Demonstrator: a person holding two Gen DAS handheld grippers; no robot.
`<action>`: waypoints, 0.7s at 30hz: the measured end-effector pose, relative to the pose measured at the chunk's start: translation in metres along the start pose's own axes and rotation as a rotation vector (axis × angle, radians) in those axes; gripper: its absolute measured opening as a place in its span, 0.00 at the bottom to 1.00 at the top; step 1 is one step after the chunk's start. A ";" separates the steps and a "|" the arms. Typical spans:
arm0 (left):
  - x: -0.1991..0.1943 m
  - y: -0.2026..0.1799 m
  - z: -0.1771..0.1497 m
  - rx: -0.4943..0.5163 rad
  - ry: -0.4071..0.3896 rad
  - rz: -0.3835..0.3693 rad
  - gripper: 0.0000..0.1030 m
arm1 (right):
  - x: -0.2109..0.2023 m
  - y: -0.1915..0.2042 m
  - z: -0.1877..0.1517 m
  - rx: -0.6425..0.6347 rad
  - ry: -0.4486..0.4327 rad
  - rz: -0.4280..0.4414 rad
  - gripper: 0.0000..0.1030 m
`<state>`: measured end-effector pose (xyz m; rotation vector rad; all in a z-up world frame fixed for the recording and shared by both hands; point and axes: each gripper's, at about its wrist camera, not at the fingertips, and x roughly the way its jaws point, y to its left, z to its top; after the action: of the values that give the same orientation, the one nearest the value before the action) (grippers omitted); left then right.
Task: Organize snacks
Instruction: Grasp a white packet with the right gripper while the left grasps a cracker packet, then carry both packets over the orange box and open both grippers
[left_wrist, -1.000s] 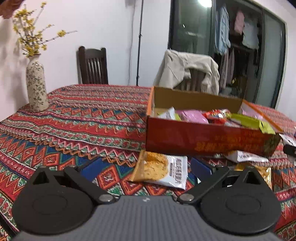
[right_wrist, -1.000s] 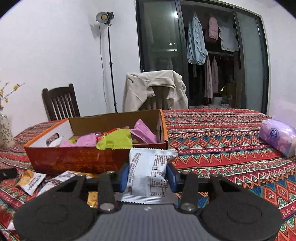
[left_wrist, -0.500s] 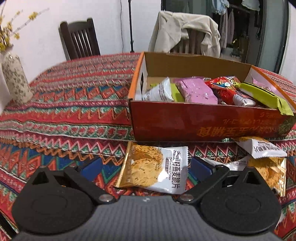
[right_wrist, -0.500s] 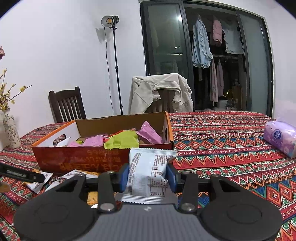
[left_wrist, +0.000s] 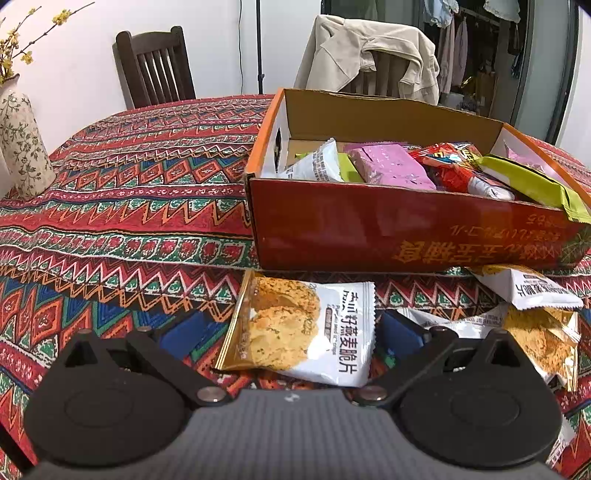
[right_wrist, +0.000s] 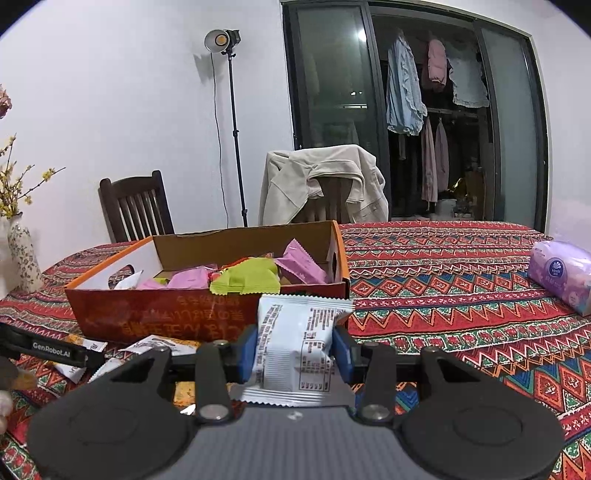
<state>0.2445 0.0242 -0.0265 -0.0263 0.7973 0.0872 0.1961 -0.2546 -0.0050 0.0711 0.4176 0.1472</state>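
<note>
A red cardboard box (left_wrist: 406, 236) holds several snack packets, pink, green, red and white. In front of it a white and gold biscuit packet (left_wrist: 299, 328) lies on the tablecloth between the blue pads of my open left gripper (left_wrist: 295, 328). More packets (left_wrist: 532, 306) lie to its right. My right gripper (right_wrist: 294, 350) is shut on a white packet (right_wrist: 295, 339) and holds it upright above the table, in front of the box's (right_wrist: 177, 317) right end. The left gripper's body (right_wrist: 55, 347) shows at the left edge of the right wrist view.
A patterned vase (left_wrist: 20, 144) with yellow flowers stands at the far left. A purple tissue pack (right_wrist: 561, 273) lies at the right. Two chairs (left_wrist: 155, 66) stand behind the table, one draped with a beige jacket (left_wrist: 369, 48). A light stand (right_wrist: 232, 129) is at the wall.
My left gripper has moved forward and down toward the biscuit packet, which now lies between its pads. My right gripper has risen slightly with the white packet still held.
</note>
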 end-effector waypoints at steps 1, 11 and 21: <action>-0.002 -0.002 -0.002 0.006 -0.008 -0.006 0.94 | 0.000 0.000 0.000 0.001 0.001 0.000 0.41; -0.030 -0.003 -0.019 0.030 -0.094 -0.042 0.52 | -0.002 0.001 0.000 -0.003 -0.016 0.006 0.41; -0.093 -0.007 -0.029 0.050 -0.325 -0.077 0.52 | -0.012 0.005 0.005 -0.027 -0.078 0.026 0.41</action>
<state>0.1597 0.0094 0.0203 0.0044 0.4733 -0.0024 0.1865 -0.2517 0.0045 0.0558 0.3368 0.1750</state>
